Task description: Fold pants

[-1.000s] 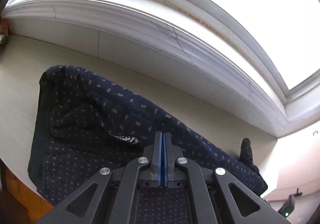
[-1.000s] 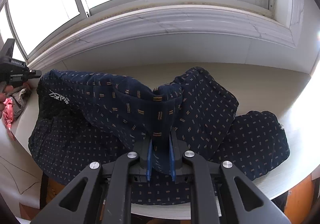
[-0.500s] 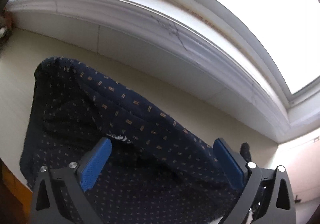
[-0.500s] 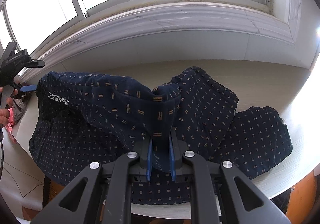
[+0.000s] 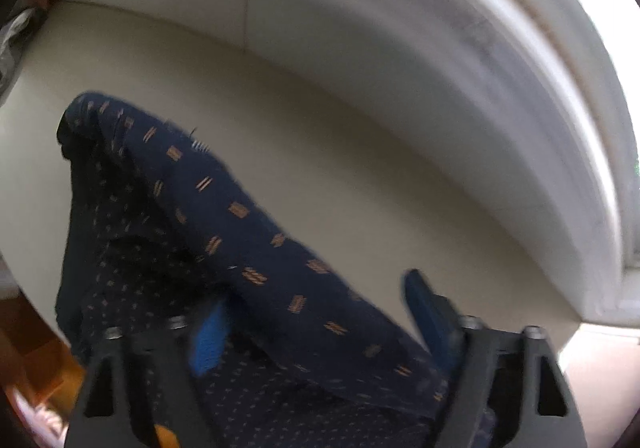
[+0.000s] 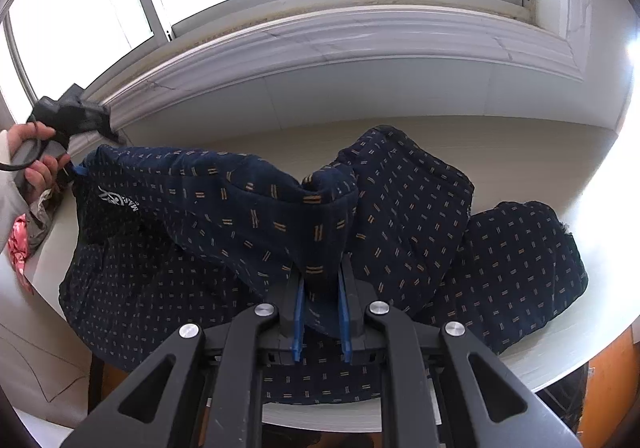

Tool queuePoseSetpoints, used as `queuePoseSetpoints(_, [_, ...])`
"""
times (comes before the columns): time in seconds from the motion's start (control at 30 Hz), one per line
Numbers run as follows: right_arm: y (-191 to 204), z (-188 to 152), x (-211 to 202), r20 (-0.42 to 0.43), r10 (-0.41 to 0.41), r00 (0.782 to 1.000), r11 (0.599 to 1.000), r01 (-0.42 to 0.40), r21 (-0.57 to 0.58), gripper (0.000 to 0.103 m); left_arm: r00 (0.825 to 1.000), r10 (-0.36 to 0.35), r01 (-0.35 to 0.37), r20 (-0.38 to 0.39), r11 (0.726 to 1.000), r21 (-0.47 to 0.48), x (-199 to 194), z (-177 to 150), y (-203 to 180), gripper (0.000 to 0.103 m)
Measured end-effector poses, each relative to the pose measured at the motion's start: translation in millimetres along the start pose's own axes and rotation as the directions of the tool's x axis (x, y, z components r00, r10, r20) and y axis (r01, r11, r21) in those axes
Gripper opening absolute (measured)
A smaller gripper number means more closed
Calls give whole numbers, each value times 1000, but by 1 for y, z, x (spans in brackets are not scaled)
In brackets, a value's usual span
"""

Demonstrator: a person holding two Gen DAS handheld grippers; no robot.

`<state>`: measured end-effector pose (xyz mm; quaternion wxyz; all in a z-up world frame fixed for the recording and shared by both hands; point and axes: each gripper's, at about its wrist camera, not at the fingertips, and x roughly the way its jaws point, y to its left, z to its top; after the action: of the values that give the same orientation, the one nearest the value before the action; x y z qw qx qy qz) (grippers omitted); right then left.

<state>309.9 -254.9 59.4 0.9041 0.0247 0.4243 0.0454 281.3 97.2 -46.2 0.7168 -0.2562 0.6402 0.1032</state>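
Pinching a raised fold of the navy patterned pants [image 6: 256,216] on the table [image 6: 560,152], the right gripper [image 6: 322,312] points downward, while its view alone shows the hand [image 6: 36,160] at nine o'clock holding the left gripper [image 5: 316,324], whose jaws, just closing, straddle cloth.

A white printed logo with lettering is showing upside down on the navy, orange-dashed fabric pants [image 6: 256,232] near their left edge, seen from the right wrist view; only the letters "MAS" are coming through, the rest being too small to read. No other text is appearing anywhere.
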Motion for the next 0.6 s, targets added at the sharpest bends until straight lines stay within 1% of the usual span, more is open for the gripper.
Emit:
queuePoseSetpoints(0.03, [0, 0, 0, 2, -3, 1000, 1000, 3, 1, 10, 1000, 2, -2, -13, 1000, -12, 2, 5, 2, 63])
queuePoseSetpoints(0.07, [1, 0, -1, 4, -6, 1000, 1000, 6, -3, 10, 1000, -7, 7, -16, 1000, -25, 3, 6, 4, 49])
queuePoseSetpoints(0.1, [2, 0, -1, 6, -7, 1000, 1000, 7, -7, 10, 1000, -17, 16, -18, 999, -43, 3, 10, 8, 39])
queuePoseSetpoints(0.13, [2, 0, -1, 6, -10, 1000, 1000, 10, -10, 10, 999, -29, 28, -18, 998, -55, 1, 12, 11, 36])
queuePoseSetpoints(0.2, [1, 1, -1, 6, -10, 1000, 1000, 10, -8, 10, 999, -52, 51, -8, 997, -64, -6, 18, 18, 25])
queuePoseSetpoints(0.3, [0, 4, -1, 9, -14, 1000, 1000, 14, -11, 10, 997, -70, 71, 20, 996, -51, -23, 20, 25, 20])
queuePoseSetpoints(0.43, [-3, 7, -1, 9, -16, 1000, 1000, 16, -11, 10, 995, -73, 75, 68, 997, -22, -48, 16, 31, 18])
queuePoseSetpoints(0.47, [-4, 8, -1, 9, -16, 1000, 1000, 16, -11, 10, 994, -71, 72, 81, 997, -11, -53, 14, 31, 18])
queuePoseSetpoints(0.5, [-4, 10, -2, 11, -19, 1000, 1000, 19, -16, 10, 993, -67, 67, 98, 998, 4, -58, 5, 32, 18])
queuePoseSetpoints(0.6, [-5, 14, -5, 13, -24, 1000, 999, 24, -31, 10, 987, -68, 63, 146, 997, 35, -78, 0, 35, 18])
